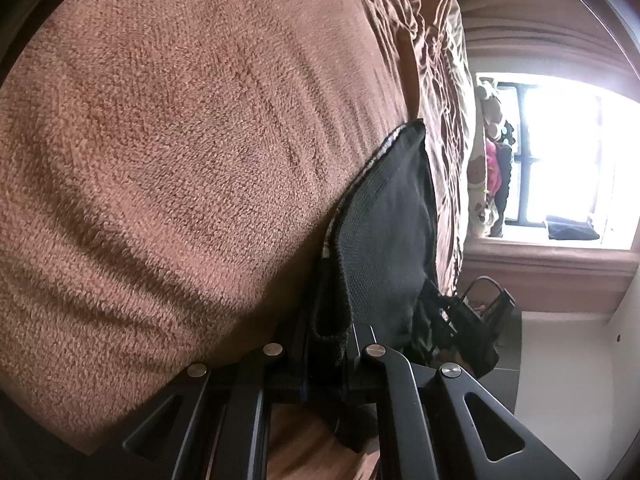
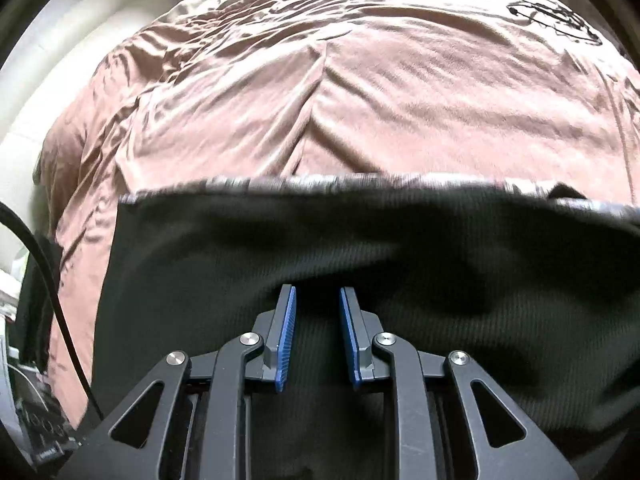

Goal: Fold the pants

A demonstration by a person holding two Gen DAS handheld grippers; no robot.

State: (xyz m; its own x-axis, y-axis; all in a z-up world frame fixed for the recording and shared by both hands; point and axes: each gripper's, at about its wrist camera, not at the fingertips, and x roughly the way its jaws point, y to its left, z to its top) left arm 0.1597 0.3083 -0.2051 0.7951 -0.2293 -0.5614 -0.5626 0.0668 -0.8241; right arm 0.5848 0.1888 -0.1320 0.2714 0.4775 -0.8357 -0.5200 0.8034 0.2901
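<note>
A brown bed cover (image 2: 400,92) fills most of both views, rumpled and shiny toward the far side and fuzzy like a towel close to the left camera. On it lie the dark pants (image 2: 360,240), spread wide across the lower half of the right wrist view, their far edge showing a pale grey striped band that runs straight from side to side. In the left wrist view the same pants (image 1: 384,232) stand up as a narrow fold rising from between the fingers to a point, with the pale edging along one side. A bright window (image 1: 560,160) with dark bars sits beyond the bed, with some colourful soft items beside it. The left gripper (image 1: 328,344) is closed tight on a fold of the pants, the cloth bunched between its fingers. The right gripper (image 2: 317,320) hangs just above the pants with its blue pads (image 2: 286,340) a little apart and nothing between them. A black cable (image 2: 60,308) runs down the left edge of the right wrist view.
</note>
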